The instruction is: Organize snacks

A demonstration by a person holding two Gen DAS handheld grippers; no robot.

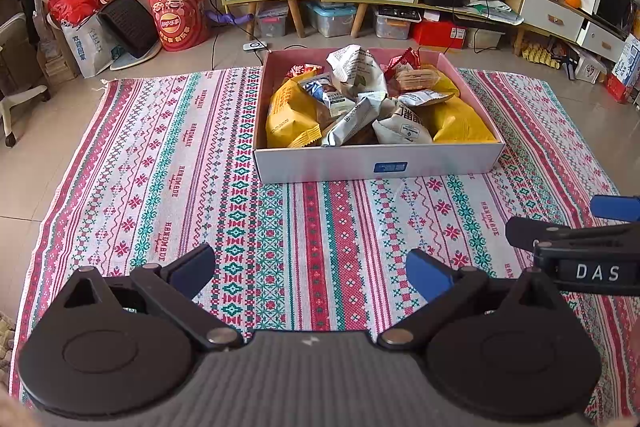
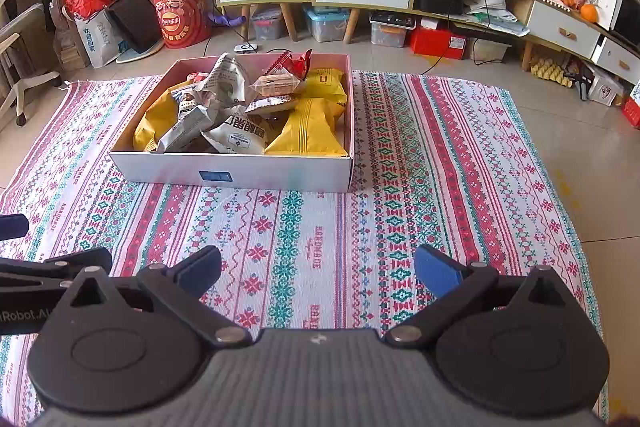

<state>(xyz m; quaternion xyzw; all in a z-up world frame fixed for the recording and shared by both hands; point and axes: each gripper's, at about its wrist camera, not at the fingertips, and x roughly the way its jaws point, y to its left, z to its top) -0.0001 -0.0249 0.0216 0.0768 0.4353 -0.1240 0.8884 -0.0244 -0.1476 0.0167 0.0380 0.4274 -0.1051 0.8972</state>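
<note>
- Box (image 1: 378,163) of snack packets (image 1: 292,115): on patterned cloth (image 1: 280,247), 12 o'clock of left hand-held gripper (image 1: 310,273), 11 o'clock of right hand-held gripper (image 2: 318,273)
- Both grippers: spread wide, empty, over cloth

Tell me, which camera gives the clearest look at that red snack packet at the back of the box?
The right wrist view: the red packet sticks up against the box's back wall, clear of other bags. In the left wrist view the red packet sits partly behind a white bag.
</note>
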